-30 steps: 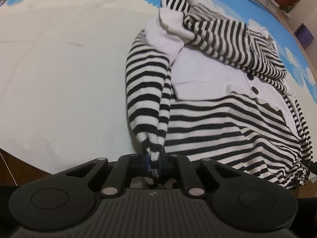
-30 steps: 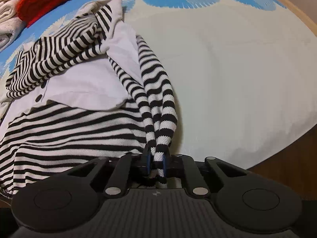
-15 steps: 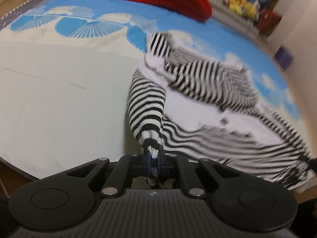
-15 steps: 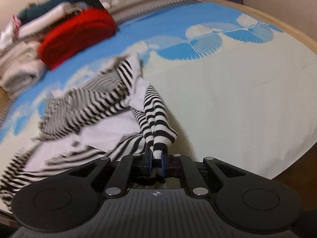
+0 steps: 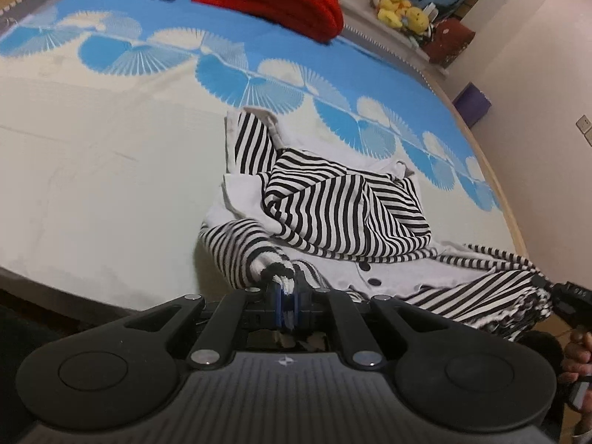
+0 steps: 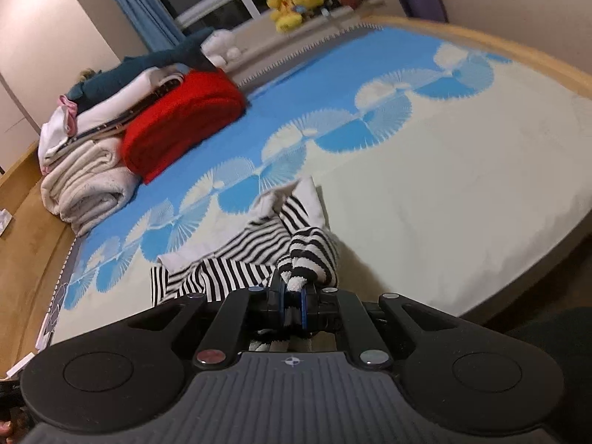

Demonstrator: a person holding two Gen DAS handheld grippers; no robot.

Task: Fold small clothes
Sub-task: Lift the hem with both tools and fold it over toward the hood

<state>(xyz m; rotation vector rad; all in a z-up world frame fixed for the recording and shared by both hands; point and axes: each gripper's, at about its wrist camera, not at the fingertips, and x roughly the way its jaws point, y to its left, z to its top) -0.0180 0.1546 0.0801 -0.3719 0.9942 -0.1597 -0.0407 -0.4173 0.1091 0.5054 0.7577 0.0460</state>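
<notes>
A black-and-white striped garment (image 5: 344, 207) with white panels and dark buttons lies crumpled on the bed. My left gripper (image 5: 285, 296) is shut on the cuff of one striped sleeve (image 5: 240, 255), which rises off the sheet toward the jaws. In the right wrist view the same striped garment (image 6: 229, 266) trails down behind my right gripper (image 6: 294, 298), which is shut on the cuff of the other striped sleeve (image 6: 314, 255). The part of the garment under each gripper body is hidden.
The bed sheet (image 5: 92, 170) is cream near me and blue with white fans farther off. A red folded blanket (image 6: 181, 118) and a stack of pale folded blankets (image 6: 85, 185) sit at the far side. Yellow plush toys (image 6: 292, 3) sit on a ledge. A hand (image 5: 577, 355) shows at right.
Both grippers have risen, lifting the sleeve cuffs off the sheet. The views tilted up, so the garment looks smaller and the far end of the bed and the room came into sight.
</notes>
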